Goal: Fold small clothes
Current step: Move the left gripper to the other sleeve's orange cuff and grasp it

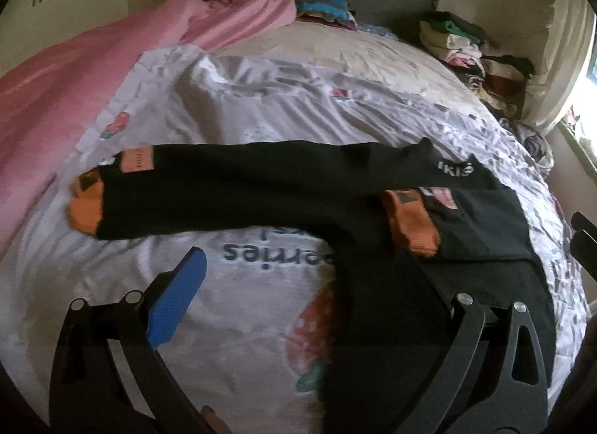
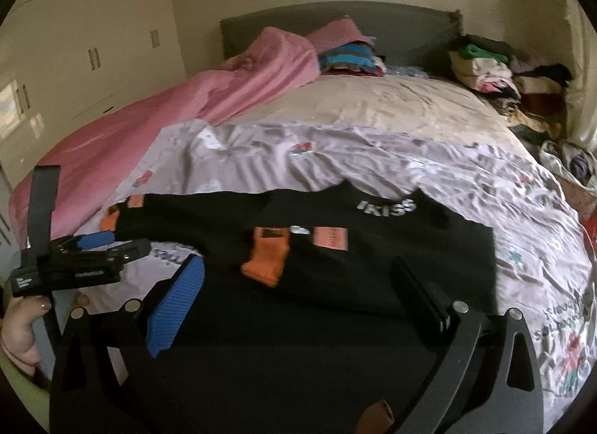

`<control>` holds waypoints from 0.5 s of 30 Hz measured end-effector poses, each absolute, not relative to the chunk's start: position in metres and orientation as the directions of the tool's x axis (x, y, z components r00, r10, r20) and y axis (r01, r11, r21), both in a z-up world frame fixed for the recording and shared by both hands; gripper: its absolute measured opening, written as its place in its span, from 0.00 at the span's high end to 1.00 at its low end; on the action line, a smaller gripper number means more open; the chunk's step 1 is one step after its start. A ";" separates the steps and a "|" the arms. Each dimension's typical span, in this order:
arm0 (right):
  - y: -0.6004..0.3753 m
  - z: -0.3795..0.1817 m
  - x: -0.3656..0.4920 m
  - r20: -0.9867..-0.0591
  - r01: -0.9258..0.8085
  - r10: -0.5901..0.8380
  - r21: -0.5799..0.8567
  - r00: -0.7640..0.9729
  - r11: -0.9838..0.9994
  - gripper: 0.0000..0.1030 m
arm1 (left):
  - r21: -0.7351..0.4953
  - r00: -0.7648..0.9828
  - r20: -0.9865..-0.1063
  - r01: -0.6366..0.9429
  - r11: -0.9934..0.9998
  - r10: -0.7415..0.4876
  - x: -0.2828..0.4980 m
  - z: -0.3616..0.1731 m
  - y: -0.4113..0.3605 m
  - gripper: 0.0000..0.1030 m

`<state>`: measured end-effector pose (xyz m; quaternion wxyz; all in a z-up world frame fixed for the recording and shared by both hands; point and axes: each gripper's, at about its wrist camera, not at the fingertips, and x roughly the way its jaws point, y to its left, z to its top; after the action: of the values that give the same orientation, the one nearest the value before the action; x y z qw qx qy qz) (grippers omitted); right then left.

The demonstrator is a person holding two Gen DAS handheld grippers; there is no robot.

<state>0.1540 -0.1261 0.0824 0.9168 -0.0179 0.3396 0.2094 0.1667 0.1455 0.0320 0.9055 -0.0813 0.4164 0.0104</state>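
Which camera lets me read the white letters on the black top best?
The right wrist view. There the white letters on the black top face the camera and read IKISS clearly. In the left wrist view the letters sit off to one side, tilted, smaller and blurred, so only part can be read.

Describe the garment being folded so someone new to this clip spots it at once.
Start at the bed with the strawberry-print sheet. On its near half lies a black top, one sleeve folded across the chest. Orange cuffs and white collar lettering distinguish it from the stacked clothes by the headboard.
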 end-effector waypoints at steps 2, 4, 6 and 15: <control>-0.110 0.085 0.153 -0.629 -0.424 0.390 0.104 0.673 0.900 0.04 | -0.135 0.654 -0.756 -0.102 0.986 -0.036 0.165 0.033 0.155 0.09; -0.094 0.086 0.153 -0.628 -0.450 0.407 0.101 0.663 0.887 0.04 | -0.132 0.655 -0.755 -0.121 0.984 -0.021 0.162 0.033 0.165 0.09; -0.079 0.087 0.154 -0.630 -0.469 0.418 0.095 0.655 0.878 0.04 | -0.128 0.655 -0.756 -0.138 0.982 -0.006 0.161 0.032 0.175 0.09; -0.022 0.080 0.158 -0.642 -0.522 0.433 0.060 0.632 0.851 0.04 | -0.101 0.648 -0.759 -0.224 0.969 0.071 0.155 0.030 0.222 0.09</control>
<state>0.1583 -0.0224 0.0799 0.9011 -0.0657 0.3369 0.2650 0.1548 0.2223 0.0299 0.9028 -0.0929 0.4118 0.0816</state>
